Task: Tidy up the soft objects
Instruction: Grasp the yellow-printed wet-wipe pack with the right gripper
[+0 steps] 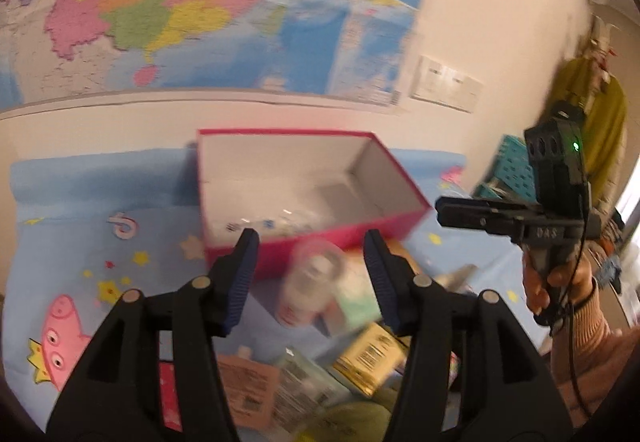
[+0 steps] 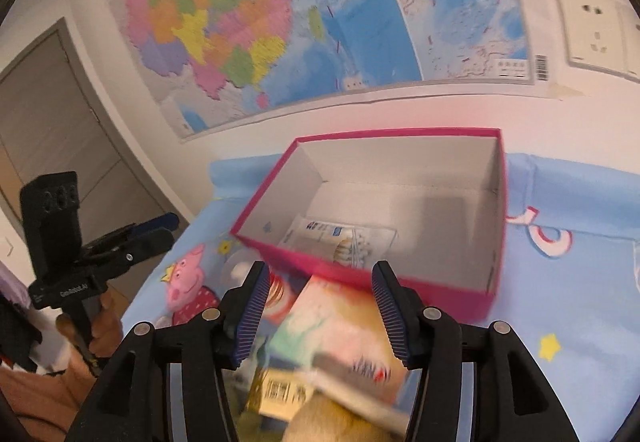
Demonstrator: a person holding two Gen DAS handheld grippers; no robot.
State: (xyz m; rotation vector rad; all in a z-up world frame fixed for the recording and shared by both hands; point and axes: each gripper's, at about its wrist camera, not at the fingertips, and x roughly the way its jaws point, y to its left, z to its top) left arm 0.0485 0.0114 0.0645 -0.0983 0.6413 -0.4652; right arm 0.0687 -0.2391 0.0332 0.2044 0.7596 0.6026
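Note:
An open pink box (image 1: pixel 404 219) stands on the blue cartoon sheet (image 1: pixel 80 194); the right wrist view shows the box (image 2: pixel 440 296) with a flat clear packet (image 2: pixel 340 240) inside. My left gripper (image 1: pixel 312 274) is open above a pile of soft packets, over a clear round tub (image 1: pixel 312 282) and a yellow packet (image 1: pixel 370 358). My right gripper (image 2: pixel 318 304) is open above a pastel tissue pack (image 2: pixel 336 326), in front of the box. The right gripper also shows in the left wrist view (image 1: pixel 452 210), and the left gripper in the right wrist view (image 2: pixel 160 228).
A map (image 2: pixel 280 14) covers the wall behind the box. A wall socket (image 2: pixel 592 30) sits at the right. A grey door (image 2: pixel 48 122) is at the left. A blue crate (image 1: pixel 514 166) and a yellow garment (image 1: pixel 600 130) are beyond the bed's right edge.

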